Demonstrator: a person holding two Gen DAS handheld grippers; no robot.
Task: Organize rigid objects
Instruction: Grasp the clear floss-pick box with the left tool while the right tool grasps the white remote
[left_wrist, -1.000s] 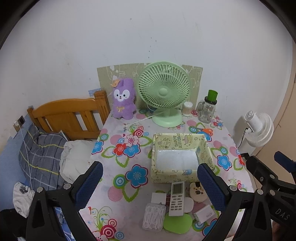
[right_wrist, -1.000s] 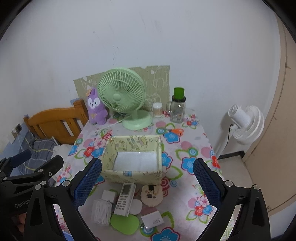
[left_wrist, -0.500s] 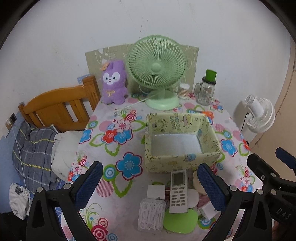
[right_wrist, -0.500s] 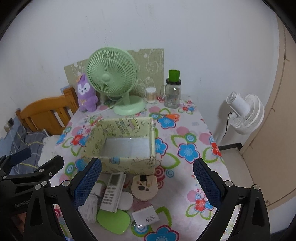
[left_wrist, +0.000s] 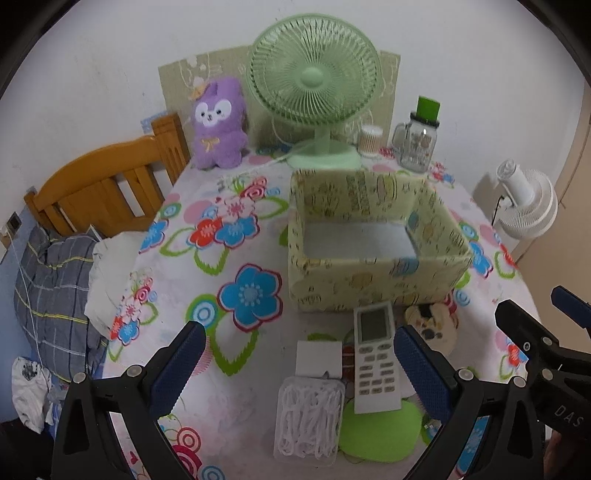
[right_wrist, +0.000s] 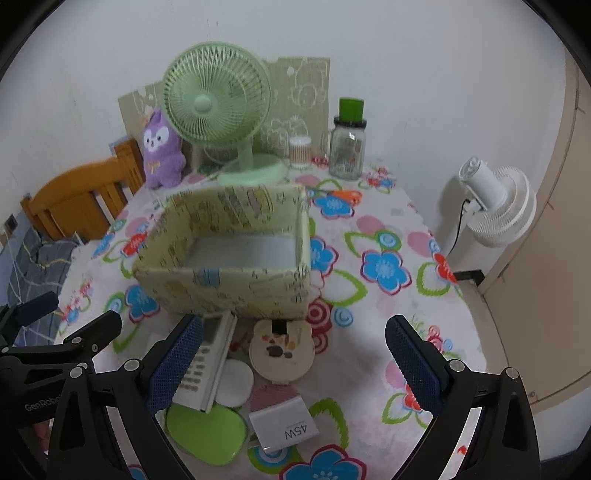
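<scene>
A pale yellow patterned box (left_wrist: 373, 280) (right_wrist: 229, 288) stands open and empty on the flowered table. In front of it lie a white remote control (left_wrist: 375, 354) (right_wrist: 207, 365), a clear case of white picks (left_wrist: 308, 417), a small white box (left_wrist: 318, 359), a green oval lid (left_wrist: 380, 432) (right_wrist: 205, 430), a round bear-print compact (left_wrist: 430, 325) (right_wrist: 282, 349), a white round disc (right_wrist: 234, 382) and a white 45W charger (right_wrist: 286, 424). My left gripper (left_wrist: 299, 365) hovers open above the cluster. My right gripper (right_wrist: 293, 363) is open above the compact.
At the table's back stand a green desk fan (left_wrist: 314, 92), a purple plush toy (left_wrist: 218, 122), a cotton-swab jar (left_wrist: 370, 141) and a glass jar with green lid (left_wrist: 419, 142). A wooden headboard (left_wrist: 99, 184) and bedding are left; a white floor fan (right_wrist: 491, 206) is right.
Both grippers have moved forward and down toward the table, so the box and the small items now look larger and nearer. Both stay open; nothing was grasped.
</scene>
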